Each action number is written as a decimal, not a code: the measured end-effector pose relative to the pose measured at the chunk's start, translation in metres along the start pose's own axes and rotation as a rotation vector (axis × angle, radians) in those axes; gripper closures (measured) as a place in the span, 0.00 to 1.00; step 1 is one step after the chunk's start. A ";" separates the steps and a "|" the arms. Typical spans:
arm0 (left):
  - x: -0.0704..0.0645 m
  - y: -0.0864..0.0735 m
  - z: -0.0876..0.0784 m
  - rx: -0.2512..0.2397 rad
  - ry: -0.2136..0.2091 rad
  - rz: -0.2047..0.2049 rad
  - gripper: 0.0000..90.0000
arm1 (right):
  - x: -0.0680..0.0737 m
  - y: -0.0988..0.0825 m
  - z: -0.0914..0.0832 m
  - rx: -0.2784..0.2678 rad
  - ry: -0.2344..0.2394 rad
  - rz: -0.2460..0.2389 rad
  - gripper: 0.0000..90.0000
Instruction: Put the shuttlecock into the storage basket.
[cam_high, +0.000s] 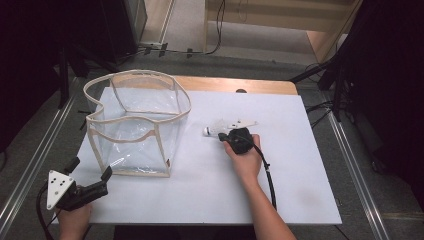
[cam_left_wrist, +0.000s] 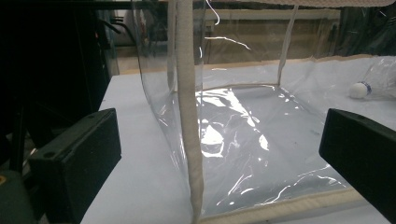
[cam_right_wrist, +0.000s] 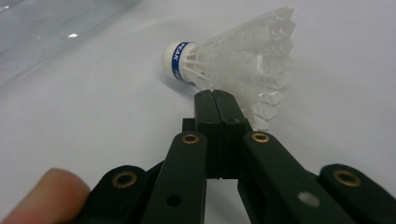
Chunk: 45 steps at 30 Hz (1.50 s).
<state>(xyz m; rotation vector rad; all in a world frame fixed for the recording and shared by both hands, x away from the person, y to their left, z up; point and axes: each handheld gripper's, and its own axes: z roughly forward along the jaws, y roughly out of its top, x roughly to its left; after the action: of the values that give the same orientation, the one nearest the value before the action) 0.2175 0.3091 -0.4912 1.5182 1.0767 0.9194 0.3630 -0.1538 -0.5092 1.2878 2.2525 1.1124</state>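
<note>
While the right claw (cam_right_wrist: 215, 95) lies low on the white tabletop (cam_high: 300, 190), its jaws are pressed together, with the tips at the edge of the feather skirt of a shuttlecock (cam_right_wrist: 233, 51). Whether a feather is pinched between the tips cannot be told from the right gripper view; the jaws look fully closed with no gap. The shuttlecock (cam_high: 216, 128) lies on its side near the middle of the tabletop, cork end toward the clear bag (cam_high: 135, 125), just beside it but apart from it.

The left claw (cam_high: 92, 186) rests at the near left corner of the tabletop, jaws spread wide and holding nothing. In the left gripper view, the near corner seam of the bag (cam_left_wrist: 189, 116) stands between the jaws without touching either.

The step in hand appears to be the pickup of the shuttlecock, probably for placing into the open-topped bag. If the grip is not secure, the next move calls for reopening the right claw and closing it around the skirt or cork. A lift over the bag rim would follow, with the left claw steadying the soft wall.
</note>
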 end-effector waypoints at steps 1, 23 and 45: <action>0.000 0.000 0.000 0.000 0.000 0.000 0.00 | 0.000 0.000 0.000 0.000 0.000 0.000 0.98; 0.000 0.000 0.000 0.000 -0.001 0.001 0.00 | -0.004 0.047 0.047 0.034 0.004 0.002 0.97; 0.000 0.000 0.000 -0.001 -0.002 0.001 0.00 | 0.027 0.065 0.074 0.020 0.021 0.051 0.56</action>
<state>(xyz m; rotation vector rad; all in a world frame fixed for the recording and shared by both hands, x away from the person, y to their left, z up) 0.2177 0.3093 -0.4911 1.5188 1.0736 0.9186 0.4307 -0.0779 -0.5056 1.3544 2.2626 1.1288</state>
